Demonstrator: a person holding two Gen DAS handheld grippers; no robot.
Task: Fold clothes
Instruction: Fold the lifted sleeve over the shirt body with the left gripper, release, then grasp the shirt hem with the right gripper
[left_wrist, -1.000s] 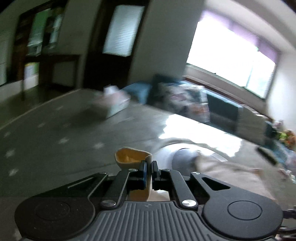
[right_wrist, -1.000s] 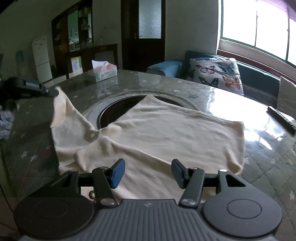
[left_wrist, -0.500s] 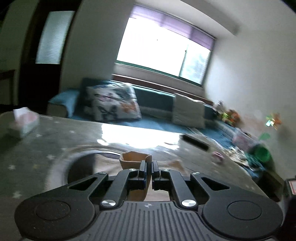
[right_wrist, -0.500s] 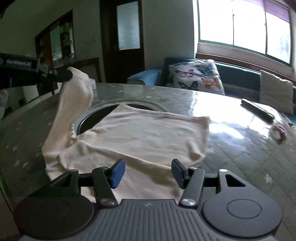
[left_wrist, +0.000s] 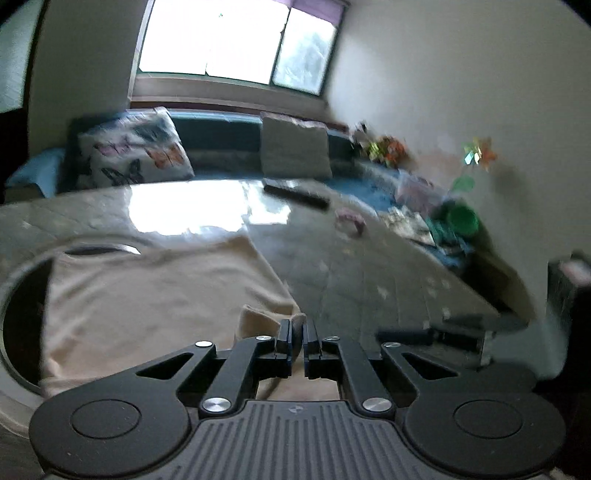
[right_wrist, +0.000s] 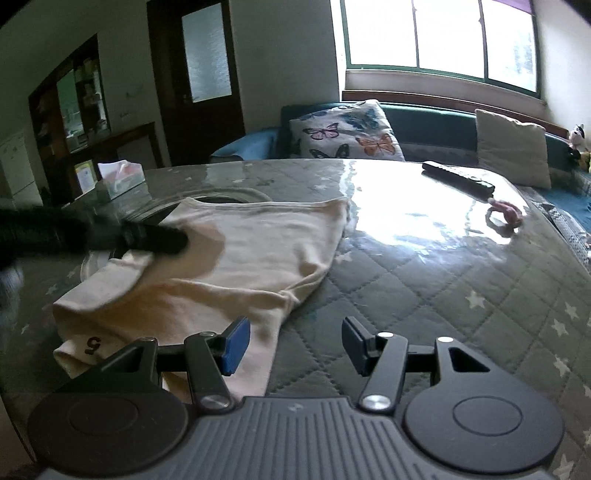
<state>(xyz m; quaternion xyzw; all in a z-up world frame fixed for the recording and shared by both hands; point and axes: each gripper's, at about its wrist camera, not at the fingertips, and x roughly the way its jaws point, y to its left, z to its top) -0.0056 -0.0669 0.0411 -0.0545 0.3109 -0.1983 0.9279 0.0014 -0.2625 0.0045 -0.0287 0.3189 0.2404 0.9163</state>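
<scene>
Two grippers work over one cream shirt (right_wrist: 236, 266) spread on the quilted counter (right_wrist: 443, 280). Nearest, the right gripper (right_wrist: 291, 343) hovers at the shirt's front edge with its fingers (right_wrist: 236, 345) spread wide, holding nothing. The left gripper (left_wrist: 297, 341) has its fingers (left_wrist: 284, 341) pressed together on a fold of the shirt (left_wrist: 147, 295), pinching it above the flat cloth. Farther back on the counter lie a pink ring (right_wrist: 504, 212), a dark remote (right_wrist: 458, 179) and a tissue box (right_wrist: 120, 177).
</scene>
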